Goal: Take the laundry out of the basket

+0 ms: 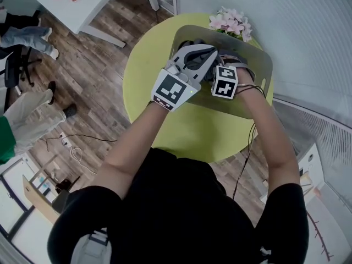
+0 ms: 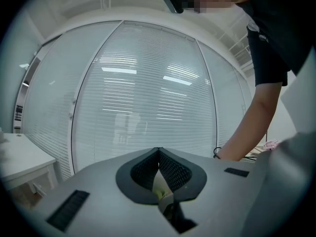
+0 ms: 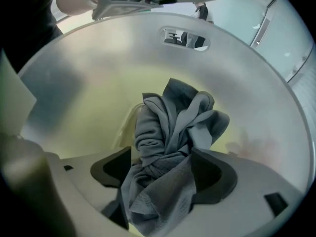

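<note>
The round yellow-green desk (image 1: pixel 165 133) carries a grey basket (image 1: pixel 263 65), with a spray of pink flowers (image 1: pixel 231 22) just beside its far rim. A white table (image 1: pixel 82 4) stands well apart across the wooden floor (image 1: pixel 93 70). Other people's legs (image 1: pixel 30 36) show at the left, and a cable (image 1: pixel 77 147) lies on the boards. A white slatted wall (image 2: pixel 148 93) curves behind.

The laundry (image 3: pixel 173 127), a bunched grey cloth, lies on the basket's floor below the handle slot (image 3: pixel 185 37).

The left gripper (image 2: pixel 158 154) is held level over the basket's near rim, its jaws pressed together at the tips with nothing gripped.

The right gripper (image 3: pixel 161 153) points steeply down into the basket. Its jaws stand wide apart with the cloth rising between them, not clamped. Both forearms reach forward over the desk.
</note>
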The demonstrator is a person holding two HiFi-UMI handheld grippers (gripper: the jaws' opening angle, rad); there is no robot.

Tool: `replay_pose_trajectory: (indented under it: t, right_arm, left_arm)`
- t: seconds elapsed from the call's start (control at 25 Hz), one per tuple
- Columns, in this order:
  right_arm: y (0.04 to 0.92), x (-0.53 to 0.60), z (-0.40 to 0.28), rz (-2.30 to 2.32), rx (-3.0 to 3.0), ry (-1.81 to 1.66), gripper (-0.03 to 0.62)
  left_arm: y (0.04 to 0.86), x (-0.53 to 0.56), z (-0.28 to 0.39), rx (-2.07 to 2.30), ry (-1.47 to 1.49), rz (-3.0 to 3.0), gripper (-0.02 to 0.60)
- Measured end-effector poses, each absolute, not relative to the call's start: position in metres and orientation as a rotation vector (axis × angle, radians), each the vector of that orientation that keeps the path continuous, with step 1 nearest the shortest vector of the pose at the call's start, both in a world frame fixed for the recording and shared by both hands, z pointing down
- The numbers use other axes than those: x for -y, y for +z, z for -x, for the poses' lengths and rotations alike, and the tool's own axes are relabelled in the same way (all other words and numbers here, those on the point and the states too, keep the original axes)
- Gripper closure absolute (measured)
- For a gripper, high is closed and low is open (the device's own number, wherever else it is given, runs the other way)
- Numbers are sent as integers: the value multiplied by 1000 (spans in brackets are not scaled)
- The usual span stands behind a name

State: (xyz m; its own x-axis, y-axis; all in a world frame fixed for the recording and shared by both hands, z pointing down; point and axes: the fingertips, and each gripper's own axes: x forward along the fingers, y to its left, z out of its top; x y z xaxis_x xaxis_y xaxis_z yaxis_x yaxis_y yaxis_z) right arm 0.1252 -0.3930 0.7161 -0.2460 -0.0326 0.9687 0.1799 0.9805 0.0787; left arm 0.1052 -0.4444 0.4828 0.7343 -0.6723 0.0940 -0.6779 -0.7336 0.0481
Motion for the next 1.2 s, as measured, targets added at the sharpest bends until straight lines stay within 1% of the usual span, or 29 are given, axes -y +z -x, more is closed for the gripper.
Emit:
replay_pose_trajectory:
  t: [0.24,0.44,0.92,1.04,1.2]
  right_arm:
    - [751,403,-135,112,1749,-170,152]
    - [780,403,-145,141,1726,-158,129]
    - [811,414,-149,150,1643,-231,135]
    - [805,413,-140,151,1698,-237,191]
    - [798,411,-140,145,1711,-207,220]
  left_arm:
    - [493,449,-109,1117,85,-2827,571]
    - [505,447,-111,1116,98,-2806,571]
    - [511,441,-109,1129,97,-2790,571]
    - [512,439,-108,1136,97,-2776,571]
    - [510,438,-108,1140,98,-2781,571]
